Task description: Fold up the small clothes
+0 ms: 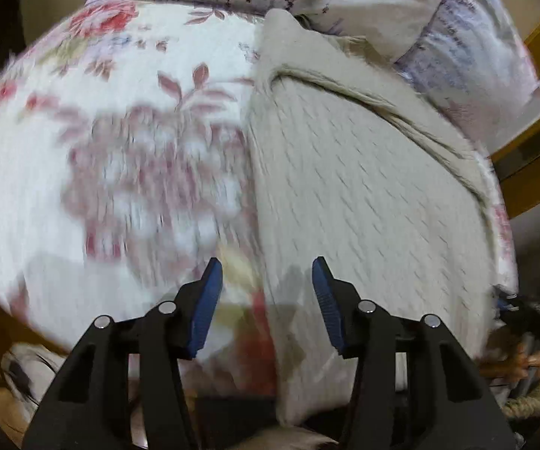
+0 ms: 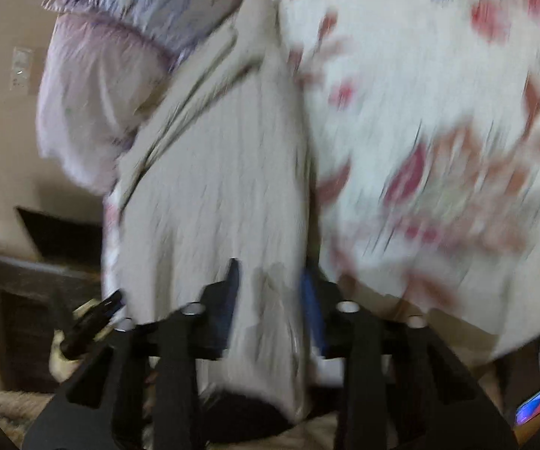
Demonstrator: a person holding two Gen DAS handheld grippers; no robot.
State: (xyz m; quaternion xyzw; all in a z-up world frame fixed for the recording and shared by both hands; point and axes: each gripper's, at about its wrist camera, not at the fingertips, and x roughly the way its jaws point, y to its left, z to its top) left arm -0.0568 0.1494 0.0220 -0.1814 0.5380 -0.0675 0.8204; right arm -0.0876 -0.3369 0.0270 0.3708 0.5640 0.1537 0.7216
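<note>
Floral bedding fills most of what we see: a white bedspread [image 1: 120, 120] printed with red and pink flowers, with pale lilac pillows [image 1: 344, 3] heaped at its far end and a strip of yellow-brown frame off to one side. Our task's thing, a cream knitted garment [image 1: 363, 195], lies flat on that bedspread as a long strip, its long axis running away from us toward the pillows, with a folded band crossing its far part. From our left gripper [image 1: 267, 281] the garment sits ahead and slightly to the right; its long left edge passes just between the blue pads [image 1: 206, 307], which stand wide apart and hold nothing. Our right gripper [image 2: 270, 292] is lined up squarely on the same strip, with the garment's near end running down between its fingers; they are spread, and through the blur we cannot tell whether the pads touch the cloth, though we judge nothing is pinched. We judge the right hand is better centred on the near edge, the left nearer its left edge, so the coming move turns on taking that near end and carrying it along the long axis. No brand, label or writing can be read in either view.
</note>
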